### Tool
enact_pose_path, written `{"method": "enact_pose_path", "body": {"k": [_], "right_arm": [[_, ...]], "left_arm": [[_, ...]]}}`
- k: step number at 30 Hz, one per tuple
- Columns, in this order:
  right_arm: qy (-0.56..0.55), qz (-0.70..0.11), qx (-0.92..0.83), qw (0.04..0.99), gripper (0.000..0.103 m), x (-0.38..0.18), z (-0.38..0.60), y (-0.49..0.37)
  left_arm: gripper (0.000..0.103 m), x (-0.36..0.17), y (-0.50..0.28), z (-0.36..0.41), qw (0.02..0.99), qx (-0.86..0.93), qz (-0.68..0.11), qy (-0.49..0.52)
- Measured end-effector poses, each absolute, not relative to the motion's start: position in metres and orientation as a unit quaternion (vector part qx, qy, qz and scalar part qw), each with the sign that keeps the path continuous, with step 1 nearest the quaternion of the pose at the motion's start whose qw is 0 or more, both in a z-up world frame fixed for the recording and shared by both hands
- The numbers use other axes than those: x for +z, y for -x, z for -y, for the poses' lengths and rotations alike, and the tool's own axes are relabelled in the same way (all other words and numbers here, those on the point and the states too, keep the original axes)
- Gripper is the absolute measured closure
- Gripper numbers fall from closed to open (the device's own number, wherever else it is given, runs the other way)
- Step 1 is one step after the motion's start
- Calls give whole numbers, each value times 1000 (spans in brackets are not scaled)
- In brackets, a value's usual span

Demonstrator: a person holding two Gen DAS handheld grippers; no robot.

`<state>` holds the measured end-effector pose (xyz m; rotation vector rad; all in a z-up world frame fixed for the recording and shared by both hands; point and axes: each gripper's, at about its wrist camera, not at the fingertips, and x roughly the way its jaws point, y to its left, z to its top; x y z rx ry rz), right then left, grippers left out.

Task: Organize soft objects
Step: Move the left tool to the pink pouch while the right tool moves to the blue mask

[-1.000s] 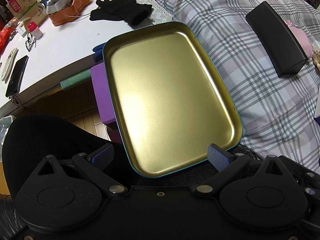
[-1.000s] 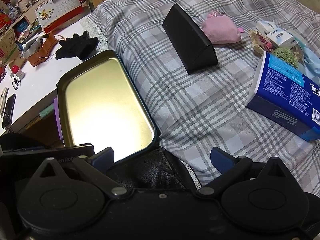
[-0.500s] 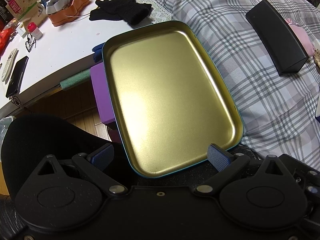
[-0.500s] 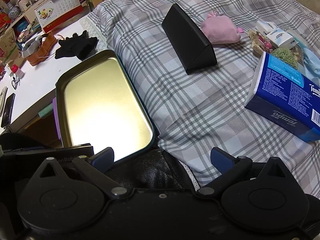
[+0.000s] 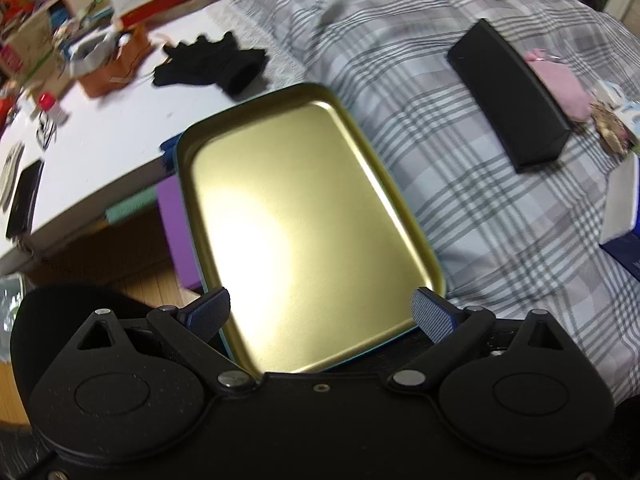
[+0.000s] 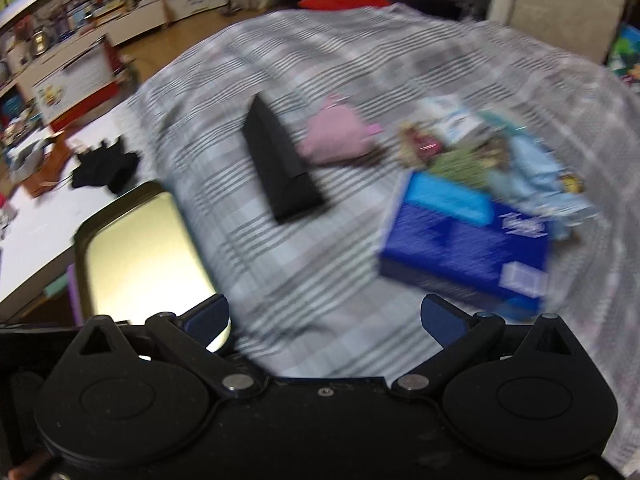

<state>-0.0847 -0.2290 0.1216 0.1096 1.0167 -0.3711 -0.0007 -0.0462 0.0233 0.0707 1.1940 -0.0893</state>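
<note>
Plaid bedding [image 6: 320,240] shows tissue box [image 6: 468,248] only rightward; both grippers' fingers wide, empty, left closing.

Plaid-covered bed [image 6: 360,80] beside white table [image 5: 100,148], wood floor [image 6: 160,46], cluttered shelves [image 6: 60,20] at back.

My right hand-held gripper [image 6: 324,320] fills the bottom of the frame, jaws wide with nothing between them. Everything beyond is blurred. A gold tray [image 6: 140,256] sits at lower left on the plaid bed cover [image 6: 340,80]. At centre lies a black case [image 6: 280,168], a pink pouch [image 6: 340,140] just beside it. A blue tissue pack [image 6: 464,248] lies at right.
</note>
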Motion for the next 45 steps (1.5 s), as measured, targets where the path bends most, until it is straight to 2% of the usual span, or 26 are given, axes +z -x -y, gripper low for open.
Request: {"method": "enact_pose_path", "body": {"k": [8,19,23,31,45], "right_arm": [[-68,-448,-288,844,0,150,310,119],[-227,-432,-375,788,1,137,430,182],[-270,-435,-369,776,6,123,460,175],[-324,-374,-361,791,1,118,488,132],[-303,-400,-361,786,1,102,501,77]], "left_arm": [[9,32,1,80,827,-85,-553,-62],[8,41,-5,143,818,-158,-542,-111],[8,47,-14,163,820,-167,-535,-119],[8,58,-45,199,817,-193,-530,-121],[9,58,-126,274,814,-209,-529,-118]]}}
